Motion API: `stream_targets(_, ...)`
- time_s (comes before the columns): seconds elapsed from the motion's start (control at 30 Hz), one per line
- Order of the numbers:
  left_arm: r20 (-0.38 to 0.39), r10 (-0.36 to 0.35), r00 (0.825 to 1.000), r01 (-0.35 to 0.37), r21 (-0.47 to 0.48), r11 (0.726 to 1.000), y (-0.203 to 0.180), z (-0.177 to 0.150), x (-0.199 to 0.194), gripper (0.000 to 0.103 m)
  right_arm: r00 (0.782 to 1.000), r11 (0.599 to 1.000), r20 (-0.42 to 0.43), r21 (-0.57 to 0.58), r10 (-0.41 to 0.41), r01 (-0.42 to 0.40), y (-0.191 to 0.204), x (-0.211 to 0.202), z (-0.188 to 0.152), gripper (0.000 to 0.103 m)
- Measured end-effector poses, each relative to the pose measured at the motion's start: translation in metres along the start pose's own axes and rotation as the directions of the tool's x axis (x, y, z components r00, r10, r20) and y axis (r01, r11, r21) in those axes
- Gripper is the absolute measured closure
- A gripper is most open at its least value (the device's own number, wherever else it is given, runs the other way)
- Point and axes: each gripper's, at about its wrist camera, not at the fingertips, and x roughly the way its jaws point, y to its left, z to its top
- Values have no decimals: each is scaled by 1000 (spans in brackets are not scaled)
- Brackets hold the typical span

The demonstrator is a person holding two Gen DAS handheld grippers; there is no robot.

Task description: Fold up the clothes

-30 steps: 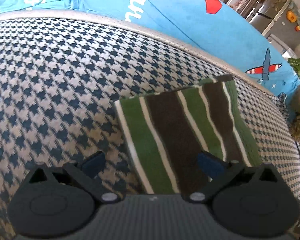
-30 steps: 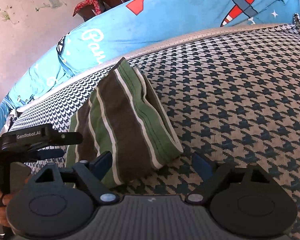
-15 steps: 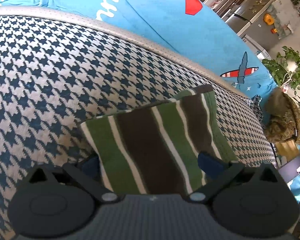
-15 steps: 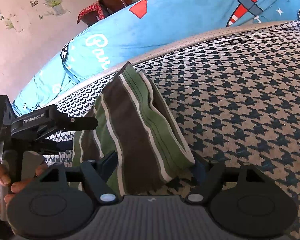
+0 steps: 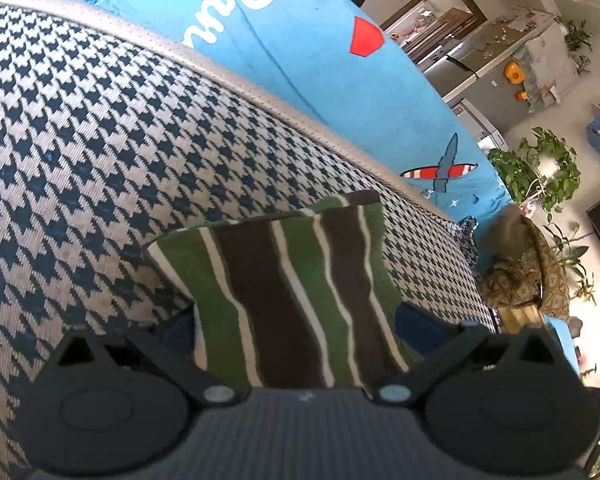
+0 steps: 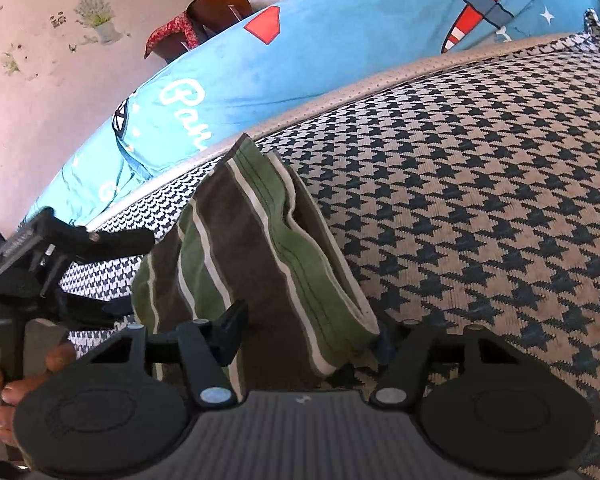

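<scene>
A folded cloth [image 5: 284, 280] with green, brown and white stripes lies on the houndstooth cushion [image 5: 80, 152]. My left gripper [image 5: 296, 326] straddles its near end. The jaws stand wide and the blue pads [image 5: 416, 322] sit at the cloth's sides. In the right wrist view the cloth [image 6: 236, 248] runs away from me. My right gripper [image 6: 308, 332] has the cloth's near right corner between its jaws, which are closing. One finger lies on top of the cloth, the other at its folded edge. The left gripper [image 6: 140, 272], held by a hand [image 6: 4, 380], is at the cloth's left end.
A blue sheet with a plane print [image 5: 340, 92] rises behind the cushion's grey piping. A brown patterned cushion [image 5: 528, 264] and potted plants [image 5: 540, 168] stand past the right end. Bare houndstooth fabric [image 6: 480, 200] spreads to the right of the cloth.
The left gripper has turned and come over the cloth's end, so the cloth now lies between both its fingers. The right jaws have narrowed around the cloth's corner.
</scene>
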Motion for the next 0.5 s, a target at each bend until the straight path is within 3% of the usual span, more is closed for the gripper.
stream_targets(0.2,9,0,1000,0,18,1000,-7,0,-3,0,987,981,82,-126,-137,146,20,-16,3,42)
stream_targets(0.3,11,7,1000,-7,19,1000,-4,-1,-8,0,976,972,158,-154,-151,175,28,-32,5,42)
stream_targets(0.37,9,8,1000,-8,19,1000,-3,-1,-9,0,973,971,194,-175,-128,163,37,-39,5,42)
stream_targets(0.5,3,20,1000,-20,25,999,-4,-1,-9,0,985,961,173,-274,17,31,60,-39,-3,43)
